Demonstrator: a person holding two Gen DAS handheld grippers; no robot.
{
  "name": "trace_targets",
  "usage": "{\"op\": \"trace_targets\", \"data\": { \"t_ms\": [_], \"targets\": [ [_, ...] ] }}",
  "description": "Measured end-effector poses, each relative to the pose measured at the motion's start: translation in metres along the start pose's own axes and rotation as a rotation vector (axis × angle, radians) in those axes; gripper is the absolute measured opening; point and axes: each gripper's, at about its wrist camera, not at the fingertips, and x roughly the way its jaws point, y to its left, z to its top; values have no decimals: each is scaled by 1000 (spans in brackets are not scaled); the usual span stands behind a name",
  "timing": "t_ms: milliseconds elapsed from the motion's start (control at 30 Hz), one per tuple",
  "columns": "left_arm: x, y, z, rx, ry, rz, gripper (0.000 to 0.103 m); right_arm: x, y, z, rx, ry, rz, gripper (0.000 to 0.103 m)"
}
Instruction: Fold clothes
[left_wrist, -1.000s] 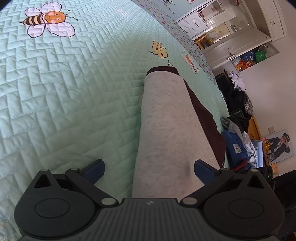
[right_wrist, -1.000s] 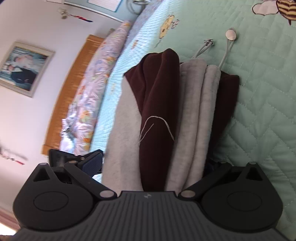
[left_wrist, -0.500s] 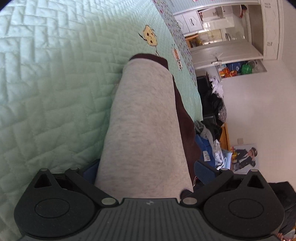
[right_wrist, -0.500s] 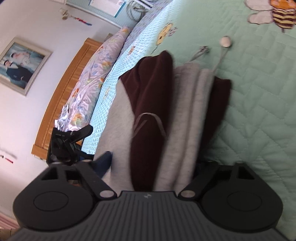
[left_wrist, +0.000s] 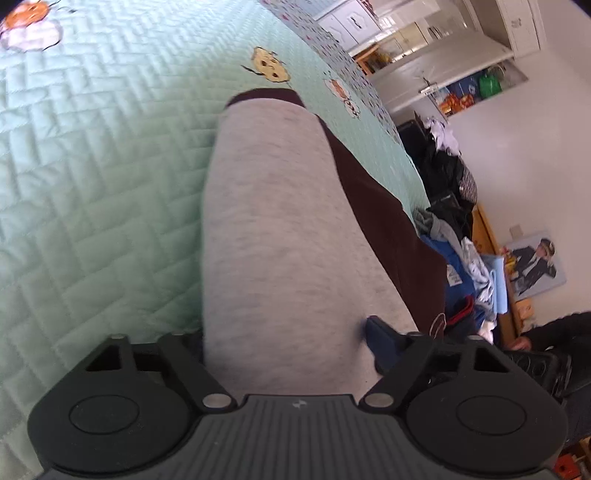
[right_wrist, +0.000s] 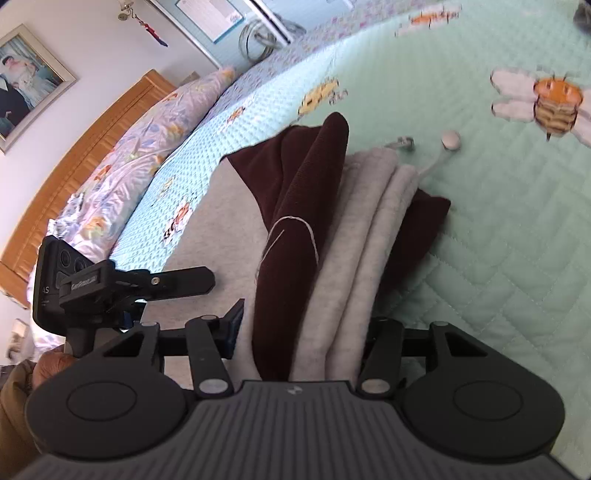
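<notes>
Closing both jaws on folded garment (left_wrist: 280, 240) | L gripper (left_wrist: 291, 332) grey end, R gripper (right_wrist: 299, 325) stacked end near quilt (right_wrist: 498, 240), neither clamped yet | risk: layers slip, fold opens

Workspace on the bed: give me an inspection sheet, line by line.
Surface: mint quilted bedspread with bee prints.
Job's things: grey and maroon garment, folded into a long strip, bunched layers at one end; drawstring ends lie on the quilt.
Clutter: heap of clothes beyond the bed edge.
Grippers: left gripper closing, grey fabric between its jaws; right gripper closing around the bunched end.
Cables: coiled cable by the wall.
Surroundings: wooden headboard, floral pillow, framed picture, white wardrobe.
</notes>
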Motion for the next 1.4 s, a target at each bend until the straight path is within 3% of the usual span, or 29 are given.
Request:
{"op": "trace_targets", "data": {
  "t_ms": [67,233,433,500,667,733,800,833,900,1000,1033,1067,1100,1133,1267,1400],
  "targets": [
    [-5,7,-3,-26,4,-49,64,-4,-4,-3,63,-31,53,52],
    [-7,12,-9,-99,-1,-176,63,-11,-36,-15,346,-97,344,50],
    [-4,9,-14,-135,10,-188,68,-17,-72,-40,599,-165,495,48],
    [-6,9,-16,-135,10,-183,71,-16,-77,-45,632,-183,510,47],
    [-10,4,-17,-83,42,-104,77,-18,-77,-41,533,-156,399,47],
    [-8,0,-14,-63,62,-109,84,-27,-83,-35,469,-123,340,54],
    [-5,0,-11,-47,92,-130,92,-24,-86,-31,444,-66,310,71],
    [-3,0,-10,-35,107,-134,94,-19,-84,-28,417,-26,310,73],
    [2,-5,-8,0,130,-115,94,-16,-81,-26,370,13,291,77],
    [4,-7,-9,48,138,-71,80,-13,-72,-27,342,-10,309,90],
    [3,-7,-9,58,137,-63,68,-13,-71,-28,338,-22,309,90],
    [2,-5,-9,62,136,-65,56,-12,-73,-28,339,-27,311,83],
    [0,-3,-10,65,134,-68,52,-10,-74,-28,343,-20,302,54],
    [-1,-2,-10,71,132,-69,50,-9,-74,-28,350,-1,280,48],
    [-12,-12,-14,139,114,-52,45,-22,-61,-31,286,-15,261,43],
    [-34,-24,-5,160,69,-141,45,-41,-47,-26,254,-54,282,43]
  ]
}}
